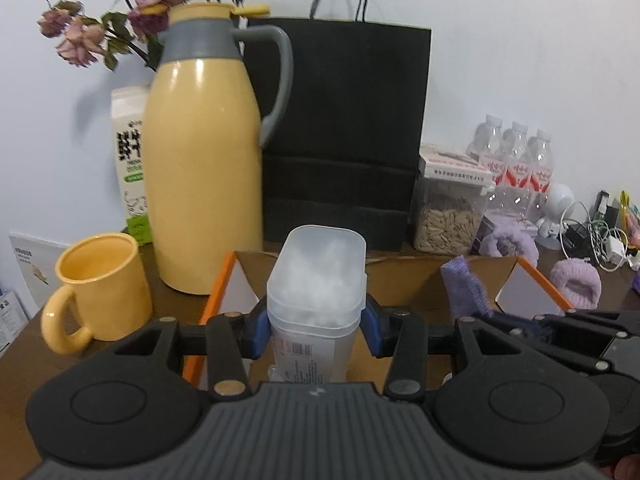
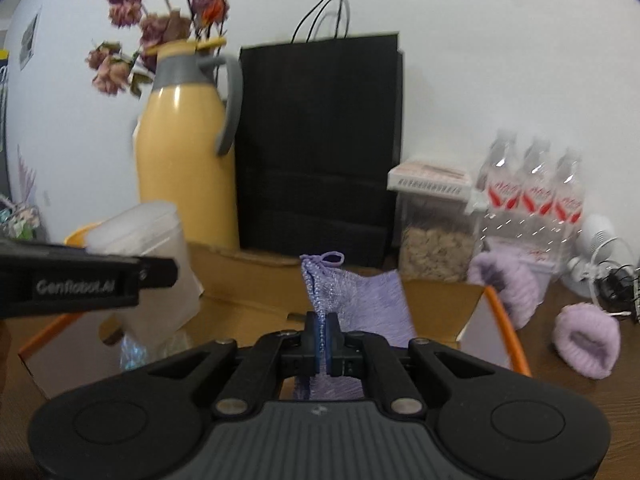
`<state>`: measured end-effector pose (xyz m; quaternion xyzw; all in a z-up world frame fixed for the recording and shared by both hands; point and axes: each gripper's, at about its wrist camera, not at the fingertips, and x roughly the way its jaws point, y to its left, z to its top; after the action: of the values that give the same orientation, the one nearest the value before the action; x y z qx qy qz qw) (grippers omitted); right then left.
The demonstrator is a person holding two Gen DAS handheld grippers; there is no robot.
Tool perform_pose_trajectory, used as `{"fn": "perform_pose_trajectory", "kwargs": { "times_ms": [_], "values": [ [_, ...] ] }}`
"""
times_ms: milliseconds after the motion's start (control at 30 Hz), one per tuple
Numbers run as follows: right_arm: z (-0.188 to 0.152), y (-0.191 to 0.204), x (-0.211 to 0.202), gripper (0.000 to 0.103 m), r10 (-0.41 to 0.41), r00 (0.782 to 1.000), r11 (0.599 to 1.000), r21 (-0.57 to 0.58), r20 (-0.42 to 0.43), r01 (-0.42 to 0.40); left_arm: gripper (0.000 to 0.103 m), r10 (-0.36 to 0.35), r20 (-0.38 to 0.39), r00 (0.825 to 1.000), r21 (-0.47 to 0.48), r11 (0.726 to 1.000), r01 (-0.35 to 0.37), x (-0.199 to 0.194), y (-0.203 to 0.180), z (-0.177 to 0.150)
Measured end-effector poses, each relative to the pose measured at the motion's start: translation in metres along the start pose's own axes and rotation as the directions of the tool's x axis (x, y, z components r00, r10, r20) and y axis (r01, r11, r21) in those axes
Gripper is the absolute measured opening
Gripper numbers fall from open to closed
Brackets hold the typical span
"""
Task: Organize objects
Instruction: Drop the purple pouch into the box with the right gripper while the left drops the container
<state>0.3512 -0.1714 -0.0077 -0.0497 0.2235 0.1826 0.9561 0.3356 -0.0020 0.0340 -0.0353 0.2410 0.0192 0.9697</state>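
My left gripper (image 1: 316, 330) is shut on a translucent plastic container (image 1: 316, 280) with white pieces inside, held upright over an open cardboard box (image 1: 240, 280) with orange edges. In the right wrist view the same container (image 2: 148, 248) shows at the left behind the other gripper's black body. My right gripper (image 2: 322, 338) is shut on a purple fuzzy cloth (image 2: 360, 300) with a small loop at its top, hanging above the same box (image 2: 440, 296). In the left wrist view the cloth (image 1: 464, 288) appears at the right, over the box.
A yellow thermos jug (image 1: 204, 168), a yellow mug (image 1: 100, 284), a carton and dried flowers stand at the left. A black paper bag (image 1: 340, 140) stands behind the box. A seed jar (image 1: 448, 216), water bottles (image 1: 516, 160), purple fuzzy bands (image 1: 576, 284) and cables lie to the right.
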Motion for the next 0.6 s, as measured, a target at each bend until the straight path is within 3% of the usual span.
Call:
{"fn": "perform_pose_trajectory", "kwargs": {
  "times_ms": [67, 100, 167, 200, 267, 333, 600],
  "values": [
    [-0.003, -0.001, 0.004, 0.013, 0.027, 0.999, 1.0, 0.007, -0.032, -0.027, 0.053, -0.005, -0.007, 1.0, 0.007, 1.0, 0.005, 0.004, 0.0, -0.002],
    [-0.004, -0.001, 0.006, 0.018, 0.035, 0.998, 0.999, 0.011, -0.045, -0.034, 0.069, -0.004, -0.006, 1.0, 0.01, 1.0, 0.004, 0.003, 0.0, -0.002],
    [-0.005, -0.002, 0.006, 0.049, 0.037, 0.997, 0.999, 0.026, -0.064, -0.035, 0.092, 0.008, 0.012, 1.0, 0.002, 1.0, -0.008, 0.001, 0.001, -0.002],
    [-0.006, -0.002, 0.005, 0.057, 0.034, 0.997, 0.999, 0.032, -0.067, -0.032, 0.097, 0.014, 0.027, 1.0, -0.002, 1.0, -0.014, -0.002, 0.002, -0.002],
    [-0.005, -0.001, 0.002, 0.083, 0.025, 0.997, 0.999, 0.034, -0.066, -0.022, 0.103, 0.009, 0.04, 0.999, -0.006, 1.0, -0.009, -0.006, 0.002, 0.0],
    [-0.005, -0.001, -0.003, 0.096, 0.014, 0.998, 0.999, 0.04, -0.061, -0.012, 0.103, 0.016, 0.051, 0.999, -0.018, 1.0, -0.015, -0.009, 0.002, 0.0],
    [0.001, -0.004, -0.02, 0.103, -0.016, 0.999, 0.998, 0.054, -0.034, 0.018, 0.103, 0.029, 0.065, 0.997, -0.01, 1.0, -0.028, -0.017, -0.001, 0.002]
  ]
}}
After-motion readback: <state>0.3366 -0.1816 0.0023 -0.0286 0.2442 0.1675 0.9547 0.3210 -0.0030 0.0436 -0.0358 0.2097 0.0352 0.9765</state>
